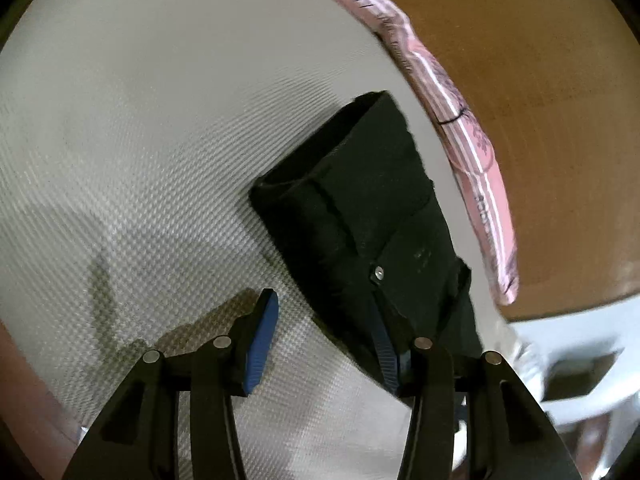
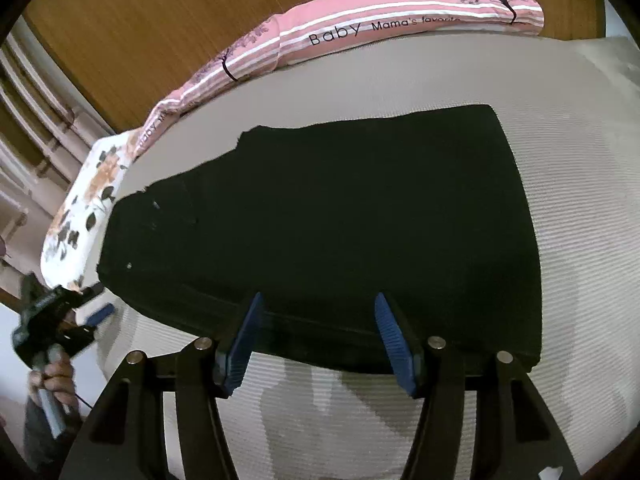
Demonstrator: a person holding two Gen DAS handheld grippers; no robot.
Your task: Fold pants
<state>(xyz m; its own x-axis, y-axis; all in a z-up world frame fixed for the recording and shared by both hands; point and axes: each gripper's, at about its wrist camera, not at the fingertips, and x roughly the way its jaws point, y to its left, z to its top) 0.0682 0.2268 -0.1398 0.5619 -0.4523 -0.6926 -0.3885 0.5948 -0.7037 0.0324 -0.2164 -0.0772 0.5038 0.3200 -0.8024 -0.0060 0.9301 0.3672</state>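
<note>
Black folded pants (image 1: 360, 208) (image 2: 320, 220) lie flat on a pale woven cover (image 1: 140, 140) (image 2: 580, 160). In the left wrist view my left gripper (image 1: 324, 346) stands open at the pants' near corner. One blue pad (image 1: 262, 344) is over bare cover and the other is against the dark cloth, with nothing pinched. My right gripper (image 2: 319, 340) is open too, its blue pads (image 2: 244, 344) astride the pants' near folded edge without pressing it. The right wrist view also shows the left gripper (image 2: 52, 320) at the far left, held by a hand (image 2: 54, 380).
A pink striped cloth with lettering (image 1: 452, 120) (image 2: 360, 24) runs along the cover's far edge, joined by a floral cloth (image 2: 88, 200). Brown wood (image 1: 520, 80) (image 2: 140, 20) lies beyond it. A white plastic chair (image 1: 580, 356) stands by the corner.
</note>
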